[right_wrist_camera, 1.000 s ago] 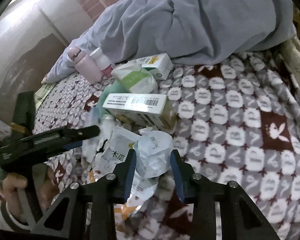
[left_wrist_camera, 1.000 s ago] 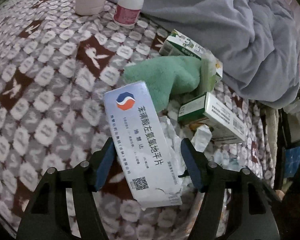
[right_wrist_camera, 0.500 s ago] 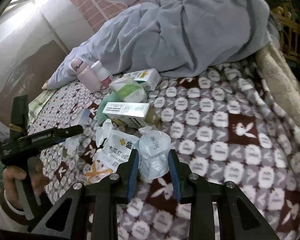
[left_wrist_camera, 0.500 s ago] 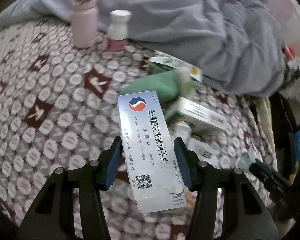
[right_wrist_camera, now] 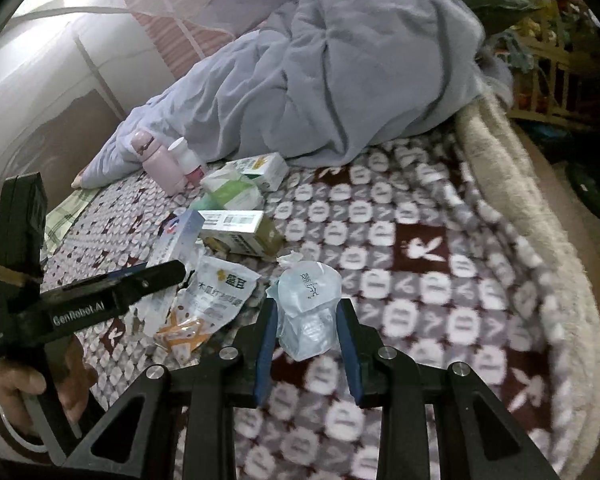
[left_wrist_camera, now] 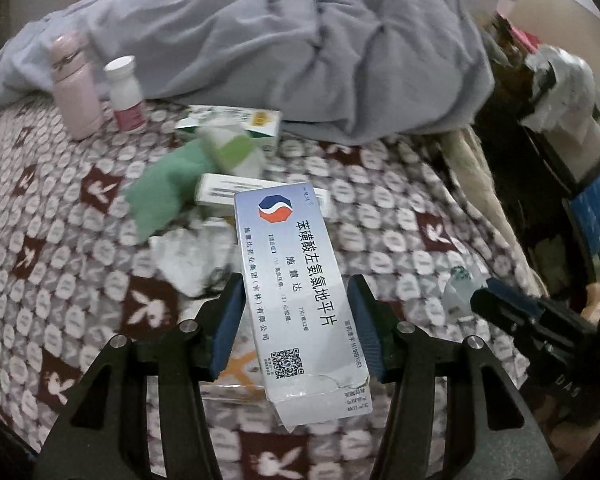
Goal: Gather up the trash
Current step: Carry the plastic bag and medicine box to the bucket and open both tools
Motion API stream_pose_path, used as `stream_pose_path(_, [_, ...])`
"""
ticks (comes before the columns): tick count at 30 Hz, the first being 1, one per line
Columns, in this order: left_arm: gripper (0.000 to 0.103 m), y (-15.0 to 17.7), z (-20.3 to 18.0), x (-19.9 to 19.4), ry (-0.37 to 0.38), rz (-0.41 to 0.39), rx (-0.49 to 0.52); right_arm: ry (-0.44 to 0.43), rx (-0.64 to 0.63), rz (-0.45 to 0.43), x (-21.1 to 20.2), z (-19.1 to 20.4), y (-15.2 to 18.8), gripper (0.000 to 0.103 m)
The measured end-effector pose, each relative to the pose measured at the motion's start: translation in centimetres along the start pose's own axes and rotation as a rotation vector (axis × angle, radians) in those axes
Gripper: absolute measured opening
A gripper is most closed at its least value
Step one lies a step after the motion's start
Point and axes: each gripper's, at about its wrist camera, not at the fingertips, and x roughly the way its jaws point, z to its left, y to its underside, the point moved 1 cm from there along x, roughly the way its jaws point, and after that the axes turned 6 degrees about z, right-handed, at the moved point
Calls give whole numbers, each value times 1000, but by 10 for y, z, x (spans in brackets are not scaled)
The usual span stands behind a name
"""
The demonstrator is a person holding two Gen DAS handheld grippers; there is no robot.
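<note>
left gripper [left_wrist_camera: 296,308] clenched on box [left_wrist_camera: 296,276], now lifted off blanket [left_wrist_camera: 60,240], frame centre | right gripper [right_wrist_camera: 308,320] grasping plastic cup [right_wrist_camera: 308,304], also raised since a second ago, lower centre | both pieces clear of pile; wrapper [right_wrist_camera: 212,296] remains, centre-left | bin not visible

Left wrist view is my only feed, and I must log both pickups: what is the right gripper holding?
Observer: The right gripper is shut on a crumpled clear plastic cup, with both fingers against its sides.
Operator: Is any trash hidden behind my medicine box?
Observer: Yes. A white snack packet with orange print lies on the blanket, close to the left gripper.
</note>
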Motion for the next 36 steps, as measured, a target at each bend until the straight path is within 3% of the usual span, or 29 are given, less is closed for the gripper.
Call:
stream_pose_path(15, [51, 1, -70, 7, 16, -2, 127, 65, 61, -55, -45, -42, 13, 29])
stream_pose_path(36, [51, 5, -178, 22, 115, 31, 304, 192, 204, -107, -96, -123, 37, 29])
